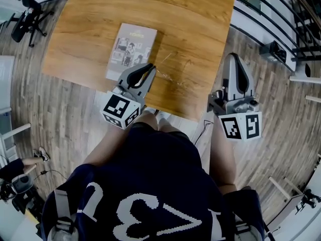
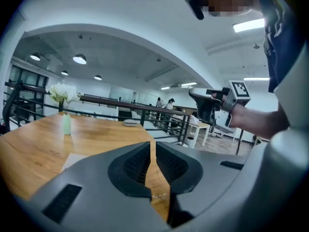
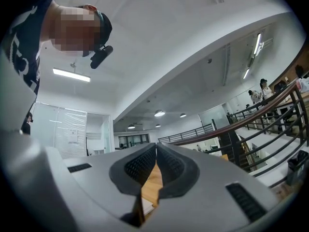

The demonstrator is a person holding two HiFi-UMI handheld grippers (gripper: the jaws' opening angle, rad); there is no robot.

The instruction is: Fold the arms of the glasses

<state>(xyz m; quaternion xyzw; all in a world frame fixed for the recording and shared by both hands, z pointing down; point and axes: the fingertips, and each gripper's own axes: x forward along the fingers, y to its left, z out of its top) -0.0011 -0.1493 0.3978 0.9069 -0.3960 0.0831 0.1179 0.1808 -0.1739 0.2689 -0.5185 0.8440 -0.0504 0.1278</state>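
Observation:
A pair of thin, clear-framed glasses [image 1: 175, 70] lies faintly visible on the wooden table [image 1: 200, 29], near its front edge. My left gripper [image 1: 151, 67] hovers over that edge, its tips just left of the glasses, jaws shut with nothing between them. In the left gripper view the closed jaws [image 2: 151, 146] point across the tabletop. My right gripper [image 1: 232, 57] is held off the table's right side, above the floor, also shut and empty. The right gripper view [image 3: 156, 149] looks upward at the ceiling, with only a sliver of table behind the jaws.
A booklet [image 1: 131, 50] with a picture cover lies on the table left of the glasses. A vase of white flowers [image 2: 64, 105] stands at the far side. Railings [image 1: 281, 14] run along the right; a camera stand [image 1: 27, 14] is at the left.

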